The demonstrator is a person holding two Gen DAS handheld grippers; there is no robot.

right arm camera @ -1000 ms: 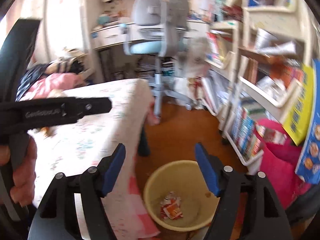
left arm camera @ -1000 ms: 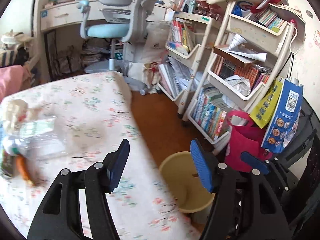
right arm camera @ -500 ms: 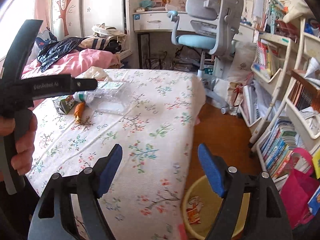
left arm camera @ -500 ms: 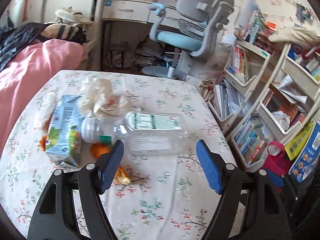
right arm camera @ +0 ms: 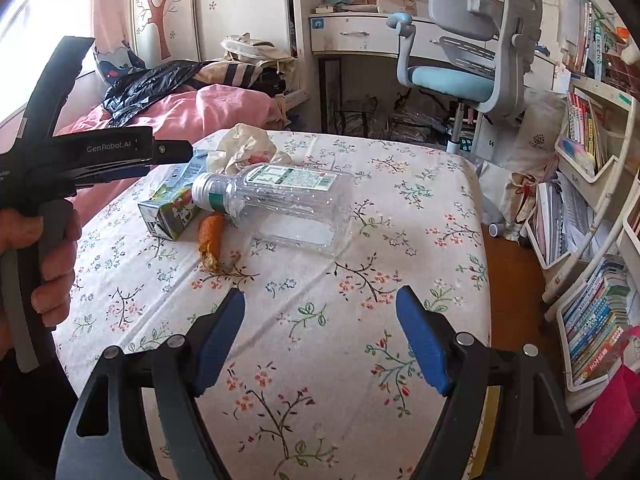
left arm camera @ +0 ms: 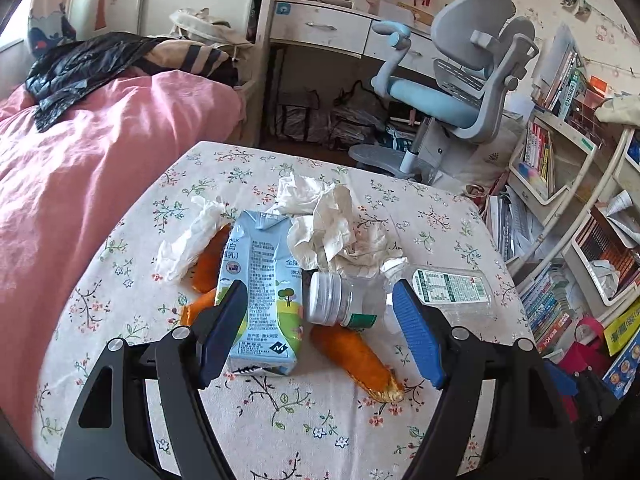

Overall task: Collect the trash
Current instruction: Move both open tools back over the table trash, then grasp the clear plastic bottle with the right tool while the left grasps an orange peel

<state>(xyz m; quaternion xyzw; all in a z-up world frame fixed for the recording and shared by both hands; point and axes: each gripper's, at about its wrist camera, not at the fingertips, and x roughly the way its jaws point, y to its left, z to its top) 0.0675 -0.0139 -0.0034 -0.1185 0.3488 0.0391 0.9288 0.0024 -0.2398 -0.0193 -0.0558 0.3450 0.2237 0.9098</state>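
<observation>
The left hand-held gripper (left arm camera: 320, 332) is wide and holds nothing; it has just been opening, with no thing between its pads. Right in front of it on the bench (left arm camera: 280, 420) sits a heap of trash: the milk carton (left arm camera: 262, 292) is just past its left finger, an orange wrapper (left arm camera: 356, 356) lies between the fingers, and the clear bottle (left arm camera: 400, 292) lies on its side toward the right finger, with crumpled tissue (left arm camera: 336, 228) behind. The right hand-held gripper (right arm camera: 320, 336) is wide and empty too, also freshly opened, and the bottle (right arm camera: 280, 196) is well ahead of it. I think the job now is picking one piece. A good way is to choose one thing only, like the carton, put both fingers around its narrow sides, then squeeze gently. The bottle is round and could roll away if bumped.
</observation>
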